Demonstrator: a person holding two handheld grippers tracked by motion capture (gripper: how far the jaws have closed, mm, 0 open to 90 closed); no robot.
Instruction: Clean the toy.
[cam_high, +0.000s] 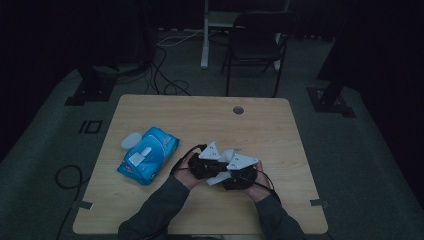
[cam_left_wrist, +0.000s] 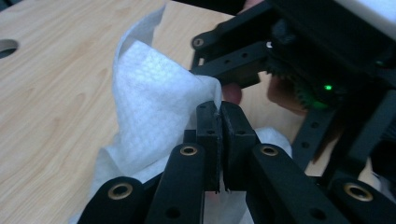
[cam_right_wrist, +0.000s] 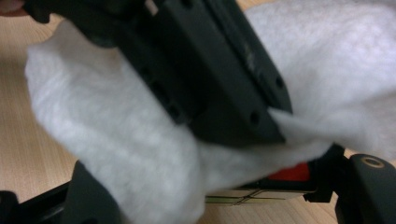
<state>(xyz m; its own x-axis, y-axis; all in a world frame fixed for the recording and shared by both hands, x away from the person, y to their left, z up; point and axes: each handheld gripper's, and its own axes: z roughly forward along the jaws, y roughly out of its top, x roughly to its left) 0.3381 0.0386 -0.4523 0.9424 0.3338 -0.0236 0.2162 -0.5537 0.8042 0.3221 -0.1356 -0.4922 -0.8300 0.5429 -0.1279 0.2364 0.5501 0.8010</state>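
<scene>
Presently, nearest the person's edge of the tabletop (cam_high: 210, 210), both hands meet just right of centre; the left hand-held gripper (cam_left_wrist: 218, 112) has its jaws pressed together on an edge of a white wipe (cam_left_wrist: 154, 98), the sheet standing up from the pinch and draping down toward the wood; the right hand-held gripper (cam_high: 240, 172) sits close against the left one, its frame crossing the left gripper view, but whether its jaws are parted or closed cannot be told, the wipe being blurred across its own view; judged step: the sheet is held between the two tools, apparently being folded or spread; the next move calls for a confirmed second hold on a free edge before any pulling, lest the thin sheet tear or slip; farther left lies a blue wipes pack (cam_high: 148, 155), its flap open, well apart from the hands; beyond the tabletop stands a dark chair (cam_high: 255, 42).
</scene>
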